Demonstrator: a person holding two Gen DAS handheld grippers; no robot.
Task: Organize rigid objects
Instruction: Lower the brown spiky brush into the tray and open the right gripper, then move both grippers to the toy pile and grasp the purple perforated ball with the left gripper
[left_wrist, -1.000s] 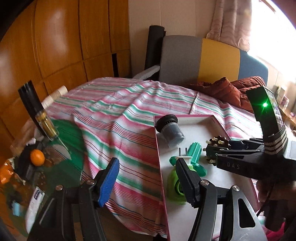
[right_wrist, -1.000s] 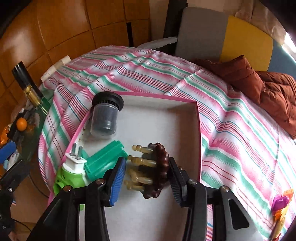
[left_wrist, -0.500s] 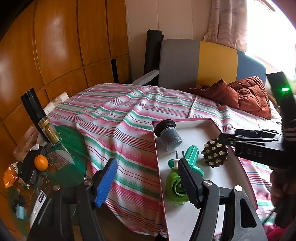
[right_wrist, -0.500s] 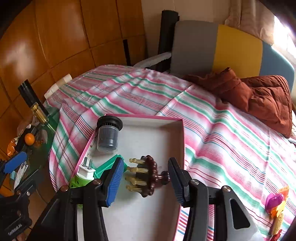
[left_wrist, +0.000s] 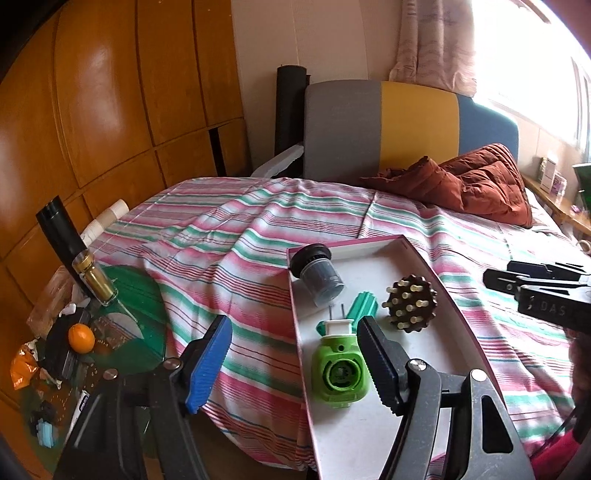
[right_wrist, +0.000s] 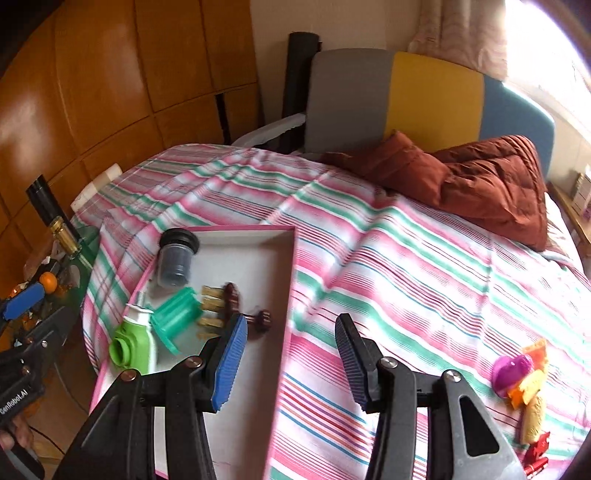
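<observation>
A pink-rimmed white tray (left_wrist: 454, 295) (right_wrist: 258, 232) lies on the striped bed. In it lie a dark grey jar (left_wrist: 319, 275) (right_wrist: 175, 258), a green plug-in device (left_wrist: 340, 373) (right_wrist: 135, 345), a teal ribbed piece (left_wrist: 364, 306) (right_wrist: 177, 315) and a brown studded massage brush (left_wrist: 410, 308) (right_wrist: 231, 301). My left gripper (left_wrist: 295, 365) is open and empty at the tray's near left edge. My right gripper (right_wrist: 291, 365) is open and empty over the tray's right rim; it also shows in the left wrist view (left_wrist: 535, 284). Small colourful toys (right_wrist: 524, 384) lie on the bed to the right.
A rust-brown quilt (right_wrist: 480, 181) lies by the grey, yellow and blue headboard (right_wrist: 406, 96). Left of the bed, a green glass side table (left_wrist: 122, 332) holds an orange (left_wrist: 80, 338), a gold-and-black bottle (left_wrist: 79, 266) and clutter. Wooden wall panels stand behind.
My right gripper let go of the brown brush in the tray, opened, and drew back up and to the right. My left gripper stayed open and pulled back a little.
</observation>
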